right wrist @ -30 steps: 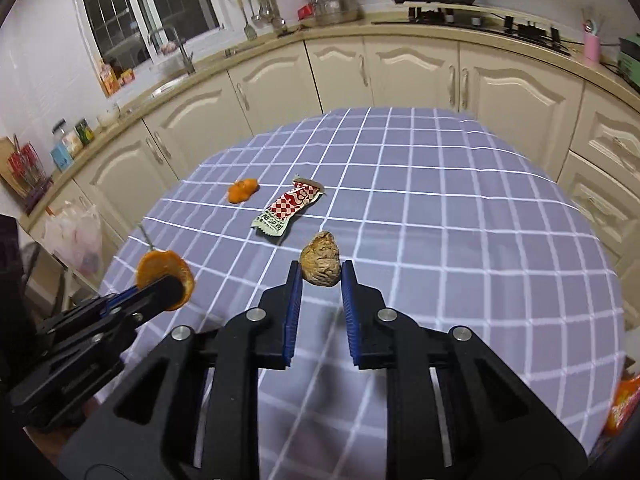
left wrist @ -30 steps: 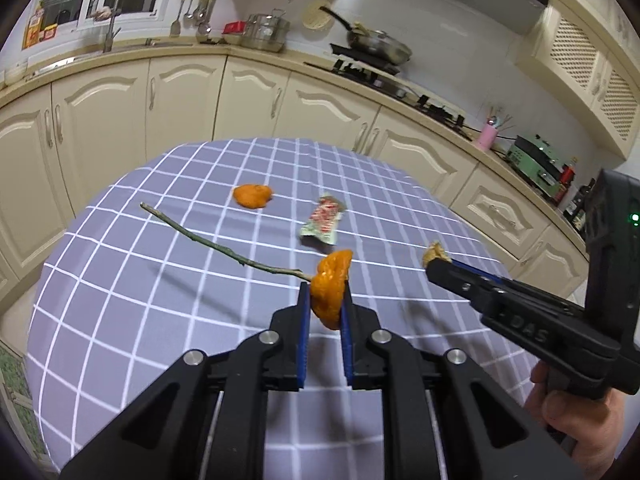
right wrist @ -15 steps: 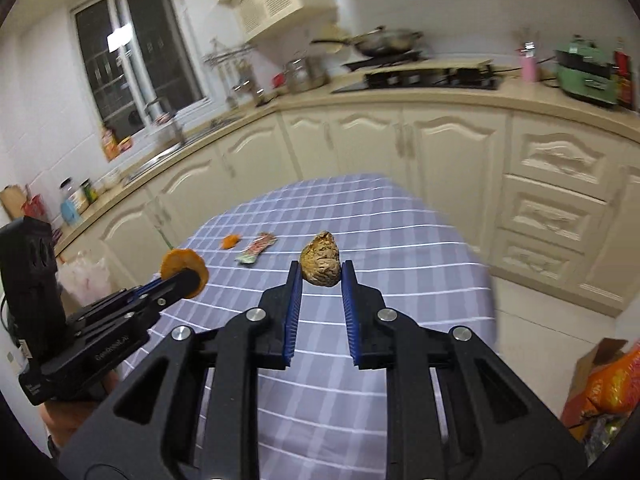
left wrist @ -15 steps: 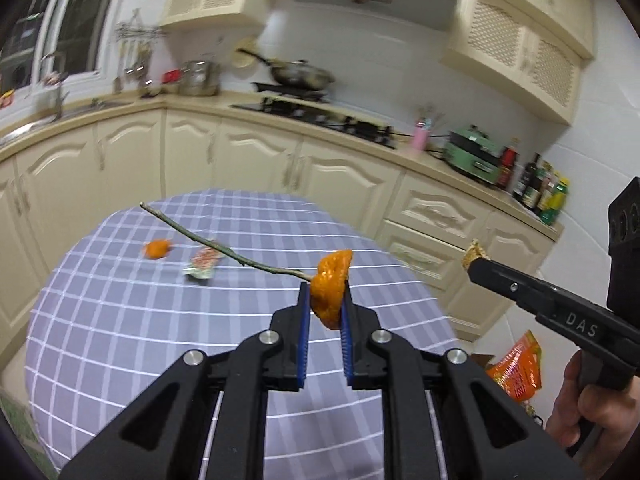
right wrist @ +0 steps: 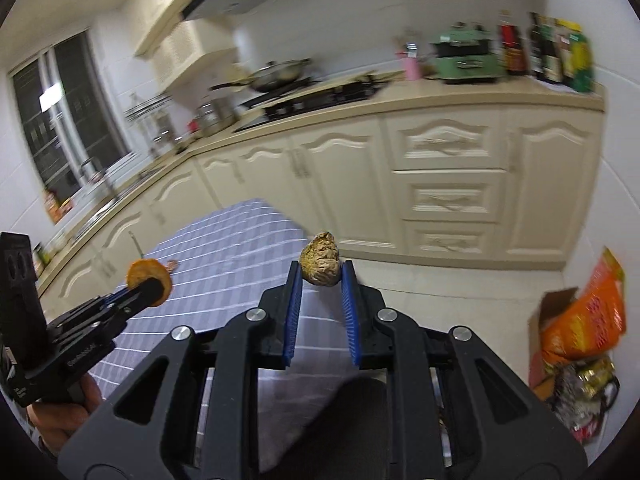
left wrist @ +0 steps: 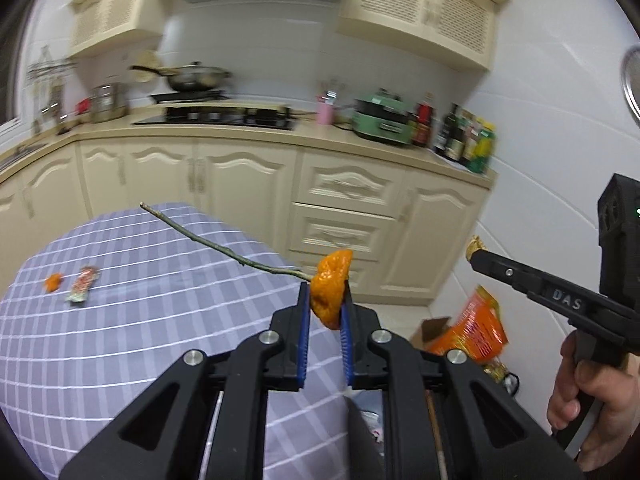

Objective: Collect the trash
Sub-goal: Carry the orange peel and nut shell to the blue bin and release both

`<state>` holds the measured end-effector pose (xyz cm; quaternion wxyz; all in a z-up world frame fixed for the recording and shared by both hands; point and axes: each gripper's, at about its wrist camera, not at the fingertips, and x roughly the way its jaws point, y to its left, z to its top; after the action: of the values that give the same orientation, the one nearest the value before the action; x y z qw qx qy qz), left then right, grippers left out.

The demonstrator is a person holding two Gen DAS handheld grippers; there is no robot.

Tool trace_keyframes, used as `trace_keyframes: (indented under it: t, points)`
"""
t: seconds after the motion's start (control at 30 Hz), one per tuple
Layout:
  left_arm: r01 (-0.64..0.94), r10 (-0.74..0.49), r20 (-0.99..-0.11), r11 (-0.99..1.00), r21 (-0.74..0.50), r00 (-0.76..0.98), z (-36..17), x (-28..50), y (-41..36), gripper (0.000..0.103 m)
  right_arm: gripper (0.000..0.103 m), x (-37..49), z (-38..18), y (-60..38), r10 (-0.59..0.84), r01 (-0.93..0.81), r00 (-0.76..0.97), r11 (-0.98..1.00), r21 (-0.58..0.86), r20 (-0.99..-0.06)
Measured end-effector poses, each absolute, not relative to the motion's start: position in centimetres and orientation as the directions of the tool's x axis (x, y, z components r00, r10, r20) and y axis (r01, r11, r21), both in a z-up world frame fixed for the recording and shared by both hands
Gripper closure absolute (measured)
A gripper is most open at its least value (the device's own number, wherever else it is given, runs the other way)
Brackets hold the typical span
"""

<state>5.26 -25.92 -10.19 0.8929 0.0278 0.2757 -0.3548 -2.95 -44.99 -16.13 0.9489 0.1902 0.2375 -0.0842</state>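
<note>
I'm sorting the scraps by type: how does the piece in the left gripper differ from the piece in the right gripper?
The orange peel in the left gripper is bright orange; the brown lump in the right gripper is tan and wrinkled. A long thin twig juts out beside the orange peel; the brown lump is stemless. The peel looks flat, the lump rounded. Both are pinched between blue pads, off the table.

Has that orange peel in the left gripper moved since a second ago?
Yes. The peel, clamped in the left gripper, hung over the table before; now it is past the table's edge, in front of the cabinet drawers, toward the orange bag.
</note>
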Motion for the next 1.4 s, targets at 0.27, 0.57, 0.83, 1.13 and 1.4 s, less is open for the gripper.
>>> trace_keyframes:
  t: [0.27,0.57,0.83,1.13,1.4]
  points:
    - [0.765,-0.658,-0.588,0.636,-0.1,0.47,-13.4,2.5,-34.3,0.09,0.083,-7.3,-21.0,-51.6,-0.157,0.407,0.819,0.837,0.365,-0.552]
    - [0.862,-0.598,-0.746,0.502,-0.063,0.293,-22.5,0.6,-43.5,0.09,0.083,-8.6,-29.5,-56.6,-0.13,0.523,0.728,0.74,0.423,-0.673]
    - [0.89,-0.454,-0.878,0.449,-0.079,0.15,-32.4,1.7,-49.0,0.09,0.083,-7.9,-36.8,-59.7,-0.056,0.6,0.656,0.643,0.475,-0.753]
    - [0.925,-0.346,-0.937,0.373,-0.08,0.059,-38.0,3.1,-52.2,0.072,0.081,-6.8,-42.0,-61.3,0.011,0.637,0.634,0.56,0.53,-0.774]
    - [0.92,-0.365,-0.913,0.39,0.028,0.182,-35.8,3.4,-50.8,0.013,0.006,-7.8,-43.0,-61.6,-0.017,0.685,0.622,0.498,0.532,-0.783]
